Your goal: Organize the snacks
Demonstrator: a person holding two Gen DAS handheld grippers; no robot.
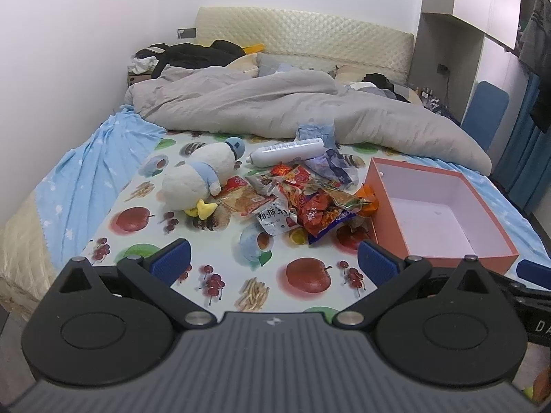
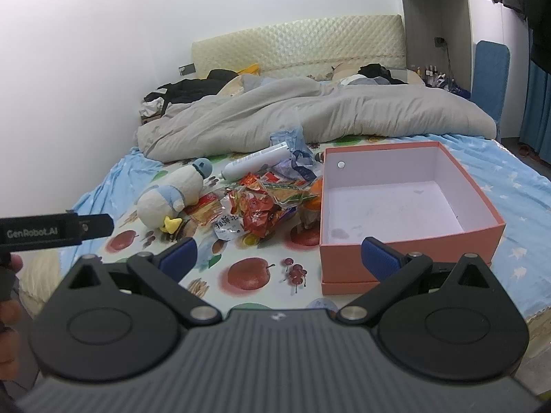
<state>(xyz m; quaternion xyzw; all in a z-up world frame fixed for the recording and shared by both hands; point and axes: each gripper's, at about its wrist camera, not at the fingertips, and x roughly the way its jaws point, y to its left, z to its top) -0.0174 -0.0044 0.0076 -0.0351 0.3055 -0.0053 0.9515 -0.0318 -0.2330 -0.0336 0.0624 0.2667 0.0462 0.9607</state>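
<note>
Snacks (image 1: 303, 203) lie in a heap on the fruit-print sheet (image 1: 220, 251), ahead of both our grippers. Nearest us, our left gripper (image 1: 273, 261) hangs over the sheet with its blue pads spread wide and nothing between them. Our right gripper (image 2: 279, 258) is likewise spread and empty, its right pad over the near wall of the pink box (image 2: 482, 227). That box sits just right of the heap, with nothing inside. Left of the packets lies a plush duck (image 1: 196, 179), and behind them a white bottle (image 1: 287, 151). Farther back a grey duvet (image 1: 275, 106) is bunched across the bed.
</note>
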